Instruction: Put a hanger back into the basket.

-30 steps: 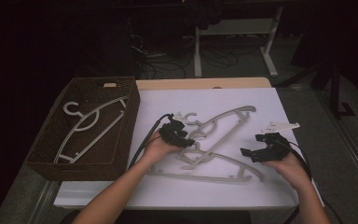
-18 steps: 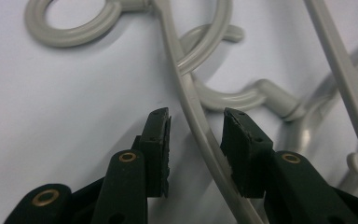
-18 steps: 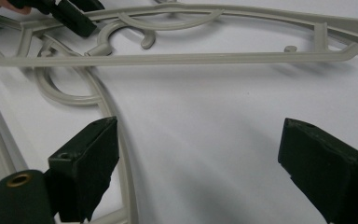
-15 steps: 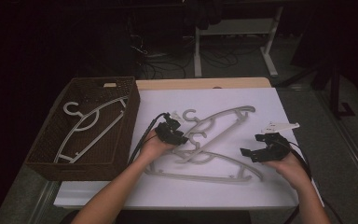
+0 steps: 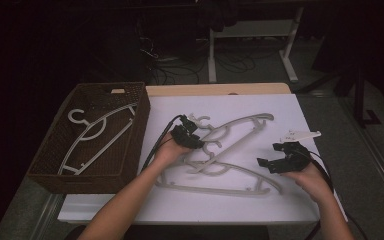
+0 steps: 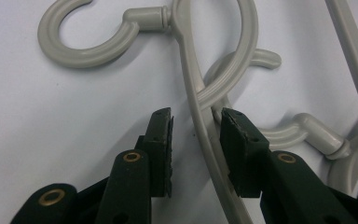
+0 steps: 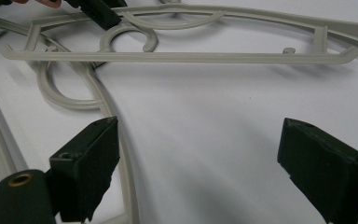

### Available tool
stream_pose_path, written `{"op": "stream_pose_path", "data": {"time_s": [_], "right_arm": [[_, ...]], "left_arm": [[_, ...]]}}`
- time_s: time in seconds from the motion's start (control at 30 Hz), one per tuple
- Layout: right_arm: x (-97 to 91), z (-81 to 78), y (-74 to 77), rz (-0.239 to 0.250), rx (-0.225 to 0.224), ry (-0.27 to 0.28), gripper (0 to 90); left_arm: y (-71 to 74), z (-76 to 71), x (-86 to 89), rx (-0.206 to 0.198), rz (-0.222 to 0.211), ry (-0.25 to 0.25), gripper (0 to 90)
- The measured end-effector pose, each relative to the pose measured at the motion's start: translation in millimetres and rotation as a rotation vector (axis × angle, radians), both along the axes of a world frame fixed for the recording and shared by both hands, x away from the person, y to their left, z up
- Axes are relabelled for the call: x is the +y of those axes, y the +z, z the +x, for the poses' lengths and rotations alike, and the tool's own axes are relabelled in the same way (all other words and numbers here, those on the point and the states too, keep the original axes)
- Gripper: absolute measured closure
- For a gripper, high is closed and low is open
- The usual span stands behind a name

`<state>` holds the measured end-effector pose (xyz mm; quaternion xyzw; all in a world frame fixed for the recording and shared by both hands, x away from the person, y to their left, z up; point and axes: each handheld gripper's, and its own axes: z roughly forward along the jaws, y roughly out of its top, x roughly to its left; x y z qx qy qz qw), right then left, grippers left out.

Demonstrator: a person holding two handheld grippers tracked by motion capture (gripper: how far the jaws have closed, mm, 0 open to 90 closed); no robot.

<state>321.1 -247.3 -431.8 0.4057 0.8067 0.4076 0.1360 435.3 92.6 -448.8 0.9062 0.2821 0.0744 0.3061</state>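
Grey plastic hangers lie crossed on the white table [image 5: 280,210], one higher [image 5: 240,125] and one nearer me [image 5: 230,189]. My left gripper [image 5: 196,142] sits over their necks. In the left gripper view its jaws [image 6: 196,119] have just been closing, and a thin hanger arm [image 6: 186,70] runs between them. The right pad touches that arm, while the left pad [image 6: 165,140] stands off it. A hook [image 6: 88,51] lies beyond. My right gripper [image 5: 269,155] rests at the table's right, and its jaws [image 7: 198,135] stand wide open over bare table beside a hanger bar [image 7: 177,57].
A dark wicker basket [image 5: 141,120] stands at the left with another grey hanger [image 5: 97,132] inside it. A small white piece [image 5: 302,135] lies beyond the right gripper. Cables trail from both grippers. Dark floor and table legs lie past the far edge.
The left gripper has shifted slightly over the hanger necks. The right hand and the hangers lie as before.
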Motion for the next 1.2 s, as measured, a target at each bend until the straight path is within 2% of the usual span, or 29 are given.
{"op": "stream_pose_path", "data": {"time_s": [0.13, 0.23, 0.4, 0.5, 0.57, 0.67, 0.8, 0.87, 0.93, 1.2], "right_arm": [[8.4, 7.8, 9.3, 0.002, -0.020, -0.011, 22.2], [18.4, 19.8, 18.6, -0.001, -0.031, -0.022, 33.6], [29.5, 42.4, 22.9, -0.003, -0.023, -0.038, 52.4], [35.0, 57.7, 21.5, -0.028, -0.009, -0.059, 66.9], [37.1, 68.7, 18.8, -0.064, -0.008, -0.091, 78.3], [35.7, 86.7, 13.6, -0.090, 0.013, -0.127, 89.0], [32.4, 102.5, 6.6, -0.107, 0.044, -0.154, 89.2], [31.8, 106.3, 4.4, -0.098, 0.055, -0.160, 89.2], [32.2, 110.0, 1.5, -0.121, 0.066, -0.162, 89.3], [29.3, 114.0, -8.4, -0.152, 0.106, -0.166, 89.3]], "left_arm": [[-0.2, 0.9, 0.9, 0.009, -0.014, 0.000, 63.2], [-0.5, 1.8, 2.6, 0.019, -0.029, 0.001, 61.5], [-0.9, 3.1, 5.0, 0.030, -0.046, 0.000, 56.6], [-1.2, 4.2, 5.8, 0.037, -0.058, 0.002, 54.6], [-0.7, 4.9, 6.6, 0.046, -0.071, 0.001, 53.2], [1.8, 4.0, 6.8, 0.048, -0.084, -0.003, 49.1], [8.4, 2.4, 9.1, 0.047, -0.112, -0.005, 44.1], [9.9, 2.0, 9.5, 0.049, -0.126, -0.003, 43.2], [9.7, 2.0, 9.6, 0.051, -0.123, -0.005, 42.7], [5.5, 2.8, 8.1, 0.067, -0.112, -0.008, 41.8]]}}
